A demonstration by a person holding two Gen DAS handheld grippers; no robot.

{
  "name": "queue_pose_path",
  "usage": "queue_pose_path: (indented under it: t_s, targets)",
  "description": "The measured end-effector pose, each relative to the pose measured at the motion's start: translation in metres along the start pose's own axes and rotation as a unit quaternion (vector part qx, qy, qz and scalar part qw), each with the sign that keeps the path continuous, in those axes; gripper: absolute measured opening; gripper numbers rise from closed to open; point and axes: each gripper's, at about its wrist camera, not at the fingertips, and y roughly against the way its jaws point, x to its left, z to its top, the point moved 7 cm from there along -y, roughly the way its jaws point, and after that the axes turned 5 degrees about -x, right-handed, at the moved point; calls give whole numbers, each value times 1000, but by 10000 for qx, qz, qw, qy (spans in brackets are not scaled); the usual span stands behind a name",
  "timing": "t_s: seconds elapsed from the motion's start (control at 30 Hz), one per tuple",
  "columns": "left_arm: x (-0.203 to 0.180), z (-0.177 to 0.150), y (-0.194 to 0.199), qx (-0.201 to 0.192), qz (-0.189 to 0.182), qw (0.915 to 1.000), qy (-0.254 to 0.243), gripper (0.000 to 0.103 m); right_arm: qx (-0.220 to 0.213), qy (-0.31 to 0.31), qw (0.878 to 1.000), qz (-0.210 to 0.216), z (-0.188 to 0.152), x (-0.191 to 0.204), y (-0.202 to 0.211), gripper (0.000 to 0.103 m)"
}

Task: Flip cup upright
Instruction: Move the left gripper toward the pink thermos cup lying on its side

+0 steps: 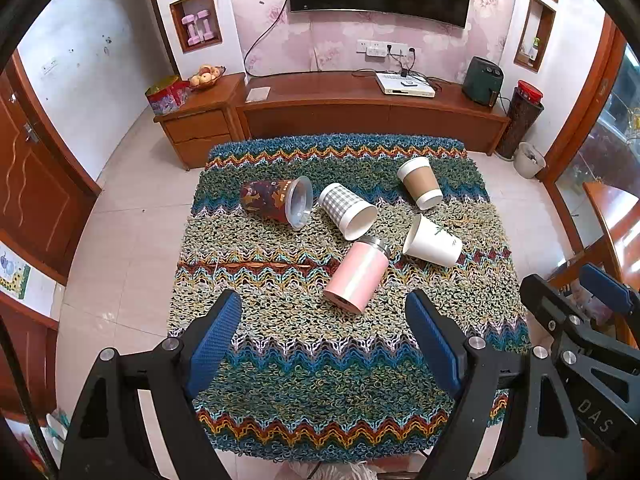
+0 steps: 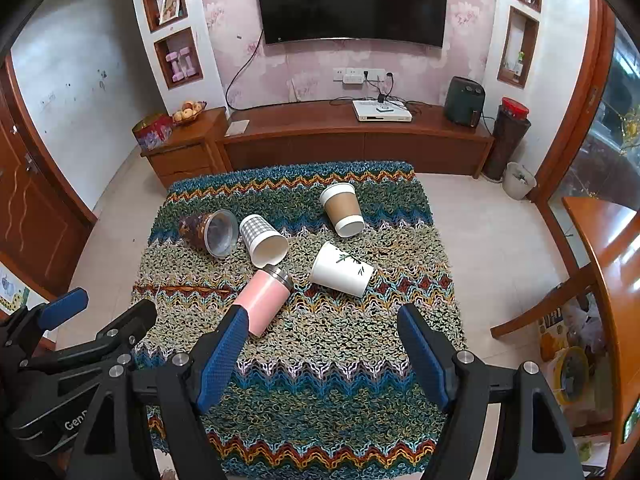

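Note:
Several cups lie on their sides on a knitted zigzag cloth (image 1: 320,380): a dark patterned cup (image 1: 270,202), a checked paper cup (image 1: 347,210), a brown-sleeved paper cup (image 1: 420,182), a white paper cup (image 1: 432,242) and a pink tumbler (image 1: 356,274). My left gripper (image 1: 324,306) is open and empty, above the cloth just short of the pink tumbler. My right gripper (image 2: 322,318) is open and empty; the pink tumbler (image 2: 264,296) lies by its left finger, the white cup (image 2: 342,270) ahead. The right gripper also shows in the left wrist view (image 1: 576,288).
The cloth covers a small table on a tiled floor. A wooden TV bench (image 1: 368,108) and drawer unit (image 1: 196,128) stand behind it. A wooden table (image 2: 612,280) and chair stand at the right, a bin (image 2: 518,180) at the far right.

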Motion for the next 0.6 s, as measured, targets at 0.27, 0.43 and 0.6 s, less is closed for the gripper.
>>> queue_pose_path:
  t_s: [0.27, 0.43, 0.6]
  targets:
    - [-3, 0, -8, 106, -14, 9999, -42, 86, 116, -34, 9999, -15, -3, -4, -8, 77]
    - [-6, 0, -14, 195, -15, 9998, -86, 86, 179, -62, 9998, -26, -6, -8, -13, 77]
    - [-10, 0, -23, 305, -25, 9994, -148, 86, 249, -91, 9996, -40, -7, -10, -19, 77]
